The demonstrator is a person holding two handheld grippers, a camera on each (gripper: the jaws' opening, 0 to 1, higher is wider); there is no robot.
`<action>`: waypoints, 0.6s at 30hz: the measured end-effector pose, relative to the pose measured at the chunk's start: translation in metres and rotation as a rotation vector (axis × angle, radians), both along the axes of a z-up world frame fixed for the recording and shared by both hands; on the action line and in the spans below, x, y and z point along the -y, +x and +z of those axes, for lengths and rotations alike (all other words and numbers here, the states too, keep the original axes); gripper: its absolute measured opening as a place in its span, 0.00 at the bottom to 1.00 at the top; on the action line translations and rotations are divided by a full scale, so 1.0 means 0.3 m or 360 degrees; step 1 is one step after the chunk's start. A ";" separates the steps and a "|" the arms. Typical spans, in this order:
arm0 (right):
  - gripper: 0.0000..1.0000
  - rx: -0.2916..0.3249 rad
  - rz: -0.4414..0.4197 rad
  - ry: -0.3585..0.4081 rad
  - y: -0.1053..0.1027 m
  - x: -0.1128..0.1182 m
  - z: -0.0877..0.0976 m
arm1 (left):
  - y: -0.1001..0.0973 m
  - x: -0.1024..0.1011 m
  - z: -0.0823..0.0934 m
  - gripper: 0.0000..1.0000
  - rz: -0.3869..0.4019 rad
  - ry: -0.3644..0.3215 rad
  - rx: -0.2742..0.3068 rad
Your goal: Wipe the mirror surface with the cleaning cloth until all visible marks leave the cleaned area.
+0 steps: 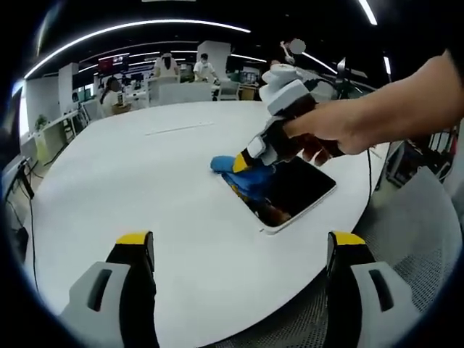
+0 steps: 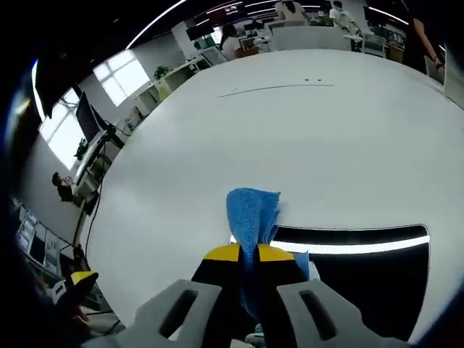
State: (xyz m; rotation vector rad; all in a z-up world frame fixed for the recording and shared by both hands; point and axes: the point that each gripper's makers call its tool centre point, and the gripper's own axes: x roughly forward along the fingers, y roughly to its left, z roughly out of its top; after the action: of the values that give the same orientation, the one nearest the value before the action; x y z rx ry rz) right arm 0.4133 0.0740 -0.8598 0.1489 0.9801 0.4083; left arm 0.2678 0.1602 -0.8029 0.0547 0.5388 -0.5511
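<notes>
A dark rectangular mirror (image 1: 293, 190) with a white frame lies flat on the white table (image 1: 159, 181), near its right edge. A blue cleaning cloth (image 1: 243, 176) rests on the mirror's left end, and my right gripper (image 1: 244, 161), held by a hand, is shut on it. In the right gripper view the blue cloth (image 2: 251, 217) is pinched between the yellow-tipped jaws of my right gripper (image 2: 249, 254) and drapes over the mirror's (image 2: 362, 279) near corner. My left gripper (image 1: 239, 243) stands open above the table's near side, with nothing between its jaws.
The table's rounded edge (image 1: 304, 290) runs close below the mirror. A grey mesh chair (image 1: 420, 239) stands to the right. Desks, screens and several people (image 1: 167, 67) fill the far background. A thin seam line (image 2: 275, 87) crosses the tabletop.
</notes>
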 end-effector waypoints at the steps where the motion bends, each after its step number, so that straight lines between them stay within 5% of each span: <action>1: 0.01 -0.0001 0.0006 0.0004 0.005 -0.005 -0.001 | 0.000 0.000 -0.002 0.98 0.0001 0.0000 -0.0003; 18: 0.01 0.0010 0.0059 -0.0045 -0.033 0.009 0.001 | 0.004 -0.001 0.002 0.99 -0.0011 0.0038 0.0016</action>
State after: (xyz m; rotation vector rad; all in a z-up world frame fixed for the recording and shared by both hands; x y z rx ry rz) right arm 0.4033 0.0712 -0.8595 0.1040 0.9831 0.4283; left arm 0.2691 0.1604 -0.8024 0.0818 0.5353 -0.5511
